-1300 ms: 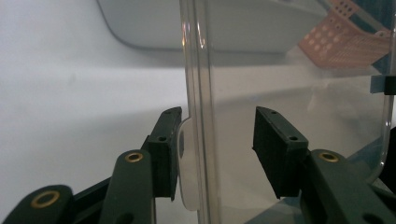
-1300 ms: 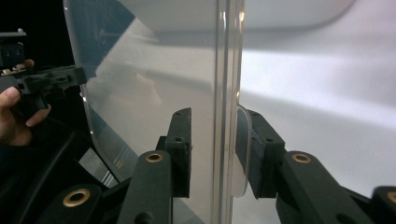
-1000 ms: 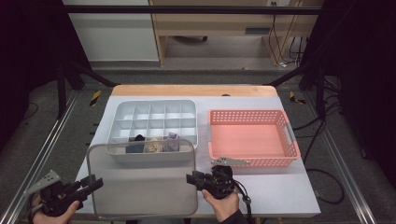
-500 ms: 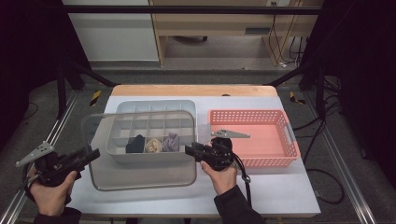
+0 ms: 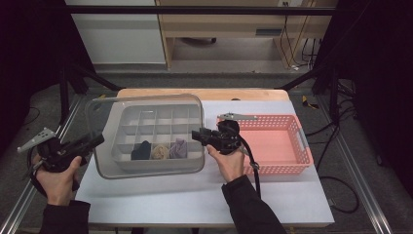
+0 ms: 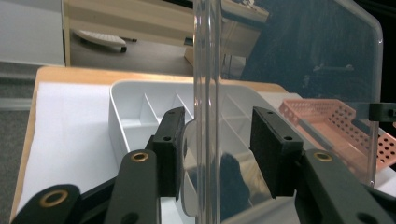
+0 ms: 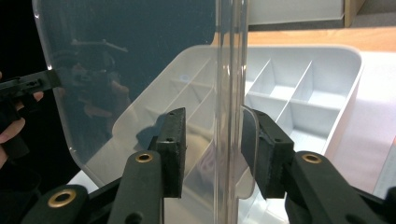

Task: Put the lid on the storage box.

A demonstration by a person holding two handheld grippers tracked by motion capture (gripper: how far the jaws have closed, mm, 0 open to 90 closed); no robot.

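Clear lid (image 5: 101,117) stands tilted over the compartment box (image 5: 160,116), left of centre, its long axis running left to right between my grippers. Left gripper (image 5: 96,140) and right gripper (image 5: 197,133) each straddle a short edge, equally near. Both jaw pairs stand apart around the rim; the right's have just been opening. Whether any pad touches the rim, I cannot tell.

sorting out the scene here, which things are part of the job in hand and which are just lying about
In the job:
clear lid, between both grippers' jaws
white divided box under it
left gripper
right gripper

Lying about:
pink basket
three small items in the box's near row
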